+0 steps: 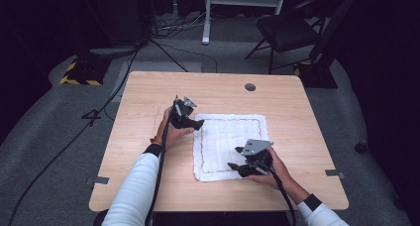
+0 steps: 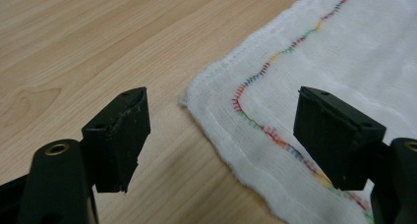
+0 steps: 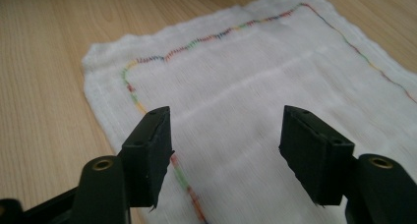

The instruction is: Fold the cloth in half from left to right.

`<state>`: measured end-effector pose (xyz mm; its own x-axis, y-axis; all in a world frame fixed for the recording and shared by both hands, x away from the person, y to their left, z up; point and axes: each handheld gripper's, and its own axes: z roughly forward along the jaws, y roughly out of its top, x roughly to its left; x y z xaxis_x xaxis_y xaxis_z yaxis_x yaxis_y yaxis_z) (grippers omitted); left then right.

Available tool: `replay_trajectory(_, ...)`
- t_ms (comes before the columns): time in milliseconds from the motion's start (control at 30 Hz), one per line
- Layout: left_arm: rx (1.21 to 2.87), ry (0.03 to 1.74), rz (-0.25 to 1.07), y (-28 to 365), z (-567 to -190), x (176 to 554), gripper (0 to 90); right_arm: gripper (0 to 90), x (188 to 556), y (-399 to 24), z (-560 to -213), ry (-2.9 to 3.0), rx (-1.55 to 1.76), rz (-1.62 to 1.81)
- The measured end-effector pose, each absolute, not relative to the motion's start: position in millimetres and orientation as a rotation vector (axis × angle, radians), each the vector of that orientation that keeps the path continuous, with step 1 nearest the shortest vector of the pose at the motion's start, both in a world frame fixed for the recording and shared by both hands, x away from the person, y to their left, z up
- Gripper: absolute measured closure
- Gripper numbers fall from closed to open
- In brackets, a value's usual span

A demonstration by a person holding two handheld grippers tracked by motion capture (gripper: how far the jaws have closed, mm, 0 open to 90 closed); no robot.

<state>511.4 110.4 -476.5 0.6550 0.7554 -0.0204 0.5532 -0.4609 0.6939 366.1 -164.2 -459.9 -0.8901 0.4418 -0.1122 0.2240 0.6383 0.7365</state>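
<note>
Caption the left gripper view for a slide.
Open left gripper poised over a corner of the white cloth.

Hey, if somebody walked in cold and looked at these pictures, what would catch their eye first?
The white cloth with its rainbow-stitched border, spread flat in the middle of the wooden table. Then the two black grippers over it with jaws apart and nothing between them: the left gripper at the cloth's far left corner, the right gripper over its near edge.

place: we take this for a recording lab | signs: dark curtained surrounds, grey carpet, floor cables [image 1: 171,25], taped stand base [image 1: 79,73], lone wooden table [image 1: 148,87], folding chair [image 1: 287,32]
</note>
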Motion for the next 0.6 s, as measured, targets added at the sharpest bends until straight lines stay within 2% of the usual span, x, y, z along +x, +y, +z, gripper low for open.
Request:
replay_trajectory(400,2.137,1.164,0.329,118,-496,534,19.5,38.3,364,-97,-473,2.676,0.353,1.130)
replay_trajectory(600,2.164,1.121,0.378,113,-499,531,17.6,36.5,358,-76,-483,2.730,0.298,1.110)
